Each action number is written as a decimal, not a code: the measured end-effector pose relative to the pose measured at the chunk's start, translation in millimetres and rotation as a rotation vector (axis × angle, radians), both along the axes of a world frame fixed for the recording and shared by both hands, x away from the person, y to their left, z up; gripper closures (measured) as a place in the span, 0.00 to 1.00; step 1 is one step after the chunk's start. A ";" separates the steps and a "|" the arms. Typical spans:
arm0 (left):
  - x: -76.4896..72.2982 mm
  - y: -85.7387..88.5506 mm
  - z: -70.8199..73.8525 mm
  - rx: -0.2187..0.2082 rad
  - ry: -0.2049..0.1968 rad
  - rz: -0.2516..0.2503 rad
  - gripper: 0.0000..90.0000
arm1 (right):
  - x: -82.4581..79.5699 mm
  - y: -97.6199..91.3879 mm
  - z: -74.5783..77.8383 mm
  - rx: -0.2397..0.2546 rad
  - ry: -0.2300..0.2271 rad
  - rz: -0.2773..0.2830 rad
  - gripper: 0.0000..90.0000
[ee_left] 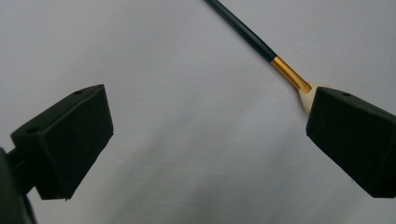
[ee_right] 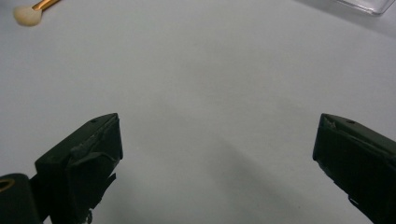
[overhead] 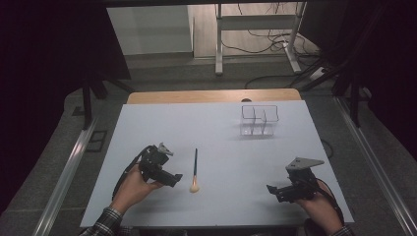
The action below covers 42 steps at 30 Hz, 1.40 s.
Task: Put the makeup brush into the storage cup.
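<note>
- Brush (overhead: 195, 169) lies flat on the table (overhead: 221, 147), just right of the left gripper (overhead: 176, 178), whose jaws are spread with nothing between them.
- Best to centre those jaws over the dark handle before closing.
- Right gripper (overhead: 270, 189), also spread, waits near right; clear organizer (overhead: 259, 119) stands far right.

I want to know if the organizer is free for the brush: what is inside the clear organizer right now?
The clear organizer looks empty: the table shows through its compartments. The brush lies apart, near the left gripper. Its near compartments are too small to check fully.
</note>
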<state>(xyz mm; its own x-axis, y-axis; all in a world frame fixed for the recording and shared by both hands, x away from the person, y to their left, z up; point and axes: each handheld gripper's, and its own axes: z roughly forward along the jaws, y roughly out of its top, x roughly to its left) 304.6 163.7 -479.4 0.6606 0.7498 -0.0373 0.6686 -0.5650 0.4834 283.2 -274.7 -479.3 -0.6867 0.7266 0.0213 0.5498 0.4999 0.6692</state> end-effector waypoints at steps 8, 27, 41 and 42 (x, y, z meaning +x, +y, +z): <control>6.0 -10.2 -0.8 -0.002 0.018 -0.013 0.02 | 0.0 0.5 -0.5 -0.006 0.003 0.001 0.02; 21.4 -37.7 -4.7 0.046 0.044 -0.046 0.05 | -0.2 2.0 -1.6 -0.021 0.008 0.011 0.02; 30.8 -58.3 -7.4 0.048 0.062 -0.051 0.06 | -0.2 2.8 -2.4 -0.026 0.010 0.015 0.02; 30.8 -58.3 -7.4 0.048 0.062 -0.051 0.06 | -0.2 2.9 -2.4 -0.028 0.010 0.016 0.02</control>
